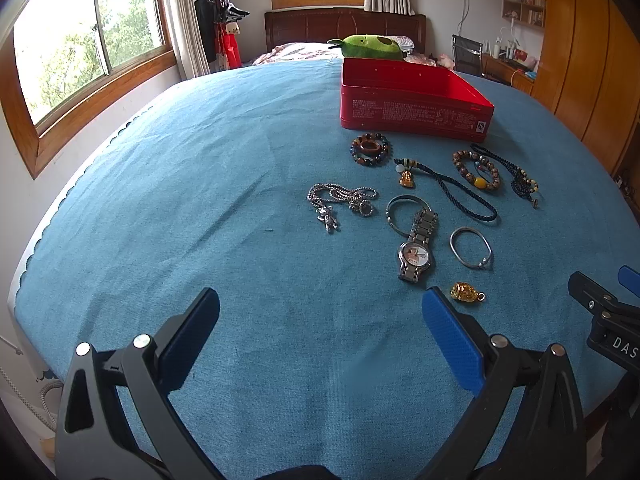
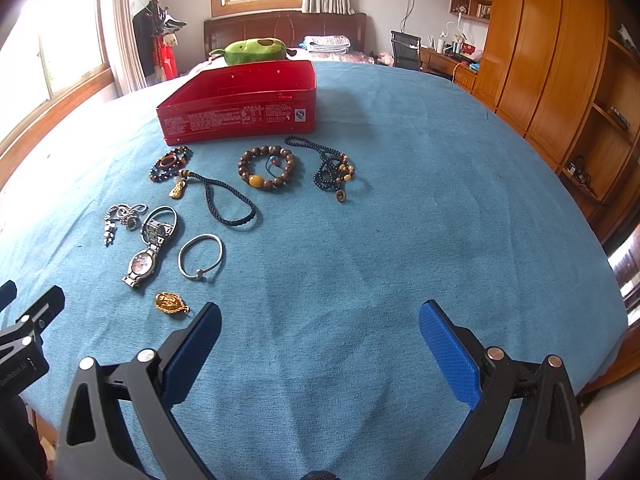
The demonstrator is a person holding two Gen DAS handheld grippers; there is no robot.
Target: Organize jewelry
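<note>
Bench [image 1: 240,160]: blue cloth covers it; all the jewelry lies loose on the cloth, nothing boxed yet by the look of it.
Red tin [image 1: 412,98]: open, no lid, toward the far edge; its floor is hidden from both cameras.
Left gripper [image 1: 320,320]: jaws spread wide, empty, above bare cloth near the near edge.
Right gripper [image 2: 320,332]: jaws likewise wide apart, holding nothing.
Wristwatch [image 1: 416,250]: between tin and near edge, its long axis running near-to-far.
Silver bangle [image 2: 200,256]: just beside the watch.
Wooden bead bracelet [image 2: 267,172]: near the tin's front wall.
Gold pendant [image 1: 466,292]: closest piece to the near edge.
Key relation: the pendant sits just ahead of the left gripper's right-hand finger and just ahead-left of the right gripper's left-hand finger, so either could probably take it; neither clearly nearer.
</note>
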